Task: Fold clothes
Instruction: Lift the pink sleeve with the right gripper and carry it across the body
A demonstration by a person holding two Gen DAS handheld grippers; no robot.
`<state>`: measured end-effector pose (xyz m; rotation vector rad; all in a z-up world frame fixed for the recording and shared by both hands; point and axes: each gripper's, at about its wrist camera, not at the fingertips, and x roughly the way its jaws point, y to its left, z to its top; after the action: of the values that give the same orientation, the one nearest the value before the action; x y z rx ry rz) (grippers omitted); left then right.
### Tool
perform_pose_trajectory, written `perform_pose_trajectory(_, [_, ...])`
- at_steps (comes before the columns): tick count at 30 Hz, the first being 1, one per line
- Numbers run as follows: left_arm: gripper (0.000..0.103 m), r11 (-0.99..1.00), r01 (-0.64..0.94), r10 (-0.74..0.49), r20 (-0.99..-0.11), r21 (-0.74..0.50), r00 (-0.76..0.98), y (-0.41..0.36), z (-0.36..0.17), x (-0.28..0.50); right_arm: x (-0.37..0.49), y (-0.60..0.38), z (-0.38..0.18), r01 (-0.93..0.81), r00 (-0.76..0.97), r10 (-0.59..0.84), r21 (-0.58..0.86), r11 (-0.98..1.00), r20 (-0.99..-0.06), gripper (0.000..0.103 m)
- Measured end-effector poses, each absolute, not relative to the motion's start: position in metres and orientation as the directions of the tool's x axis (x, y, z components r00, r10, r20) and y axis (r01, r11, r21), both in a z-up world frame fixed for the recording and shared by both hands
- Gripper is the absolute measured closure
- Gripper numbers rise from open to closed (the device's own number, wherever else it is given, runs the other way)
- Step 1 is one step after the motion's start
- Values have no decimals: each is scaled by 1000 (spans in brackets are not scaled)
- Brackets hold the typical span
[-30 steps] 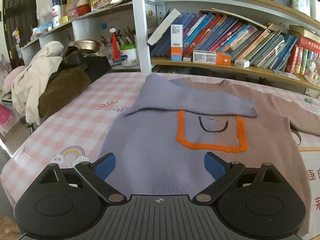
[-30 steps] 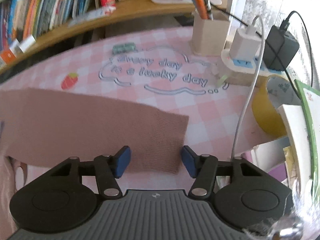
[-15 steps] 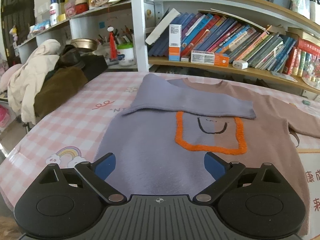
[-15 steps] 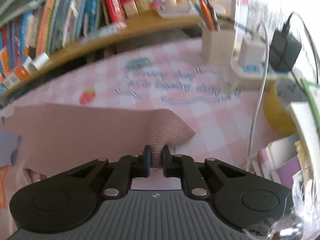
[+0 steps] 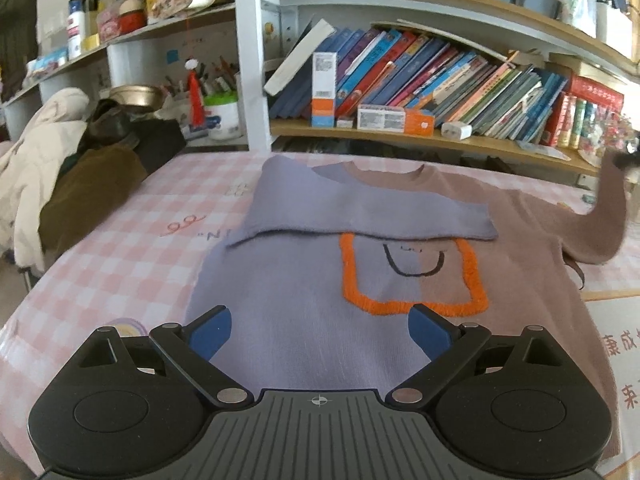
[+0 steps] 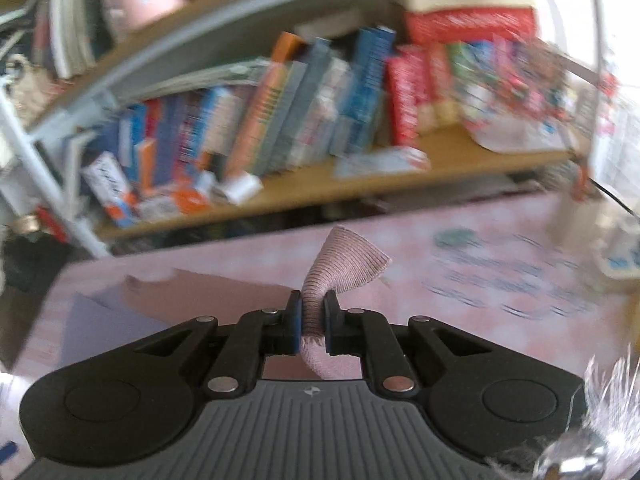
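A sweater (image 5: 304, 280), half lilac and half brown with an orange square and a smile on the chest, lies flat on the pink checked table (image 5: 120, 248). Its lilac sleeve (image 5: 360, 212) is folded across the chest. My left gripper (image 5: 319, 328) is open and empty, low over the sweater's lower hem. My right gripper (image 6: 312, 322) is shut on the cuff of the brown sleeve (image 6: 344, 268) and holds it raised above the table. The lifted brown sleeve also shows in the left wrist view (image 5: 608, 216), with the right gripper at the far right edge.
Bookshelves full of books (image 5: 440, 84) run along the table's far side. A heap of coats (image 5: 60, 168) lies at the table's left end. A white power strip (image 6: 620, 256) sits on the table at the right. Printed paper (image 5: 616, 344) lies right of the sweater.
My right gripper closed on the brown sleeve's cuff, then lifted it off the table and swung left toward the sweater's body. The left gripper stayed open and hardly moved.
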<state>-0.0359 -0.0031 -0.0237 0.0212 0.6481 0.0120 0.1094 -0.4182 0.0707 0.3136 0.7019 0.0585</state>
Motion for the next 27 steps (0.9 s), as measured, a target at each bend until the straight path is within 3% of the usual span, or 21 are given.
perform_pose_trajectory(11, [6, 997, 66, -36, -581, 30, 813, 29, -15, -40, 142, -288, 100, -111, 794, 263, 294, 949, -548, 94])
perform_pose_trajectory(27, [6, 998, 61, -36, -590, 24, 807, 77, -18, -47, 174, -177, 87, -193, 757, 307, 252, 948, -576, 94])
